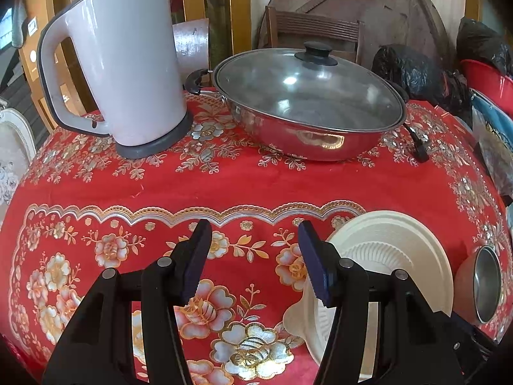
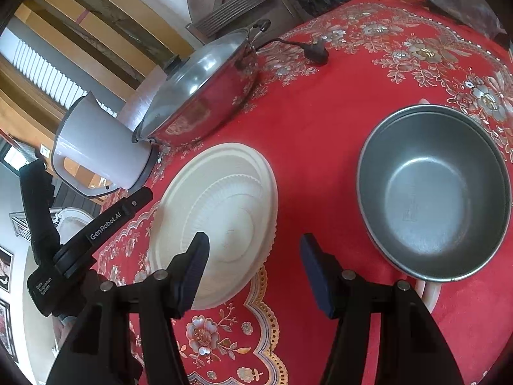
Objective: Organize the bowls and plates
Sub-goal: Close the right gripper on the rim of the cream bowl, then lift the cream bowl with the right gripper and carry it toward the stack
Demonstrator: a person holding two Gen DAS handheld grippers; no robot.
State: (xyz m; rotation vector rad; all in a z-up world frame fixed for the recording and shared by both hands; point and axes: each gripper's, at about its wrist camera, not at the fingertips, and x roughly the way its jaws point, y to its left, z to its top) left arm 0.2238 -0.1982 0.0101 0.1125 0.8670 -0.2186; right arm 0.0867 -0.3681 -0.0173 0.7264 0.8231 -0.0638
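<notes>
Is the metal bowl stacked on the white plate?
No, the metal bowl sits on the tablecloth beside the white plate, with red cloth between them.

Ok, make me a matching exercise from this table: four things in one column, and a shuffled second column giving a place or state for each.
Things:
1. pale pink electric kettle
2. lidded stainless steel wok
3. cream ribbed disposable plate
4. grey metal bowl

Places or states:
A. empty, open side up, right of the plate
B. flat on the red cloth, nearest the left gripper
C. covered by a glass lid with a black knob
D. upright on a grey base, back left

Pairs: 1-D, 2-C, 3-B, 4-A
</notes>
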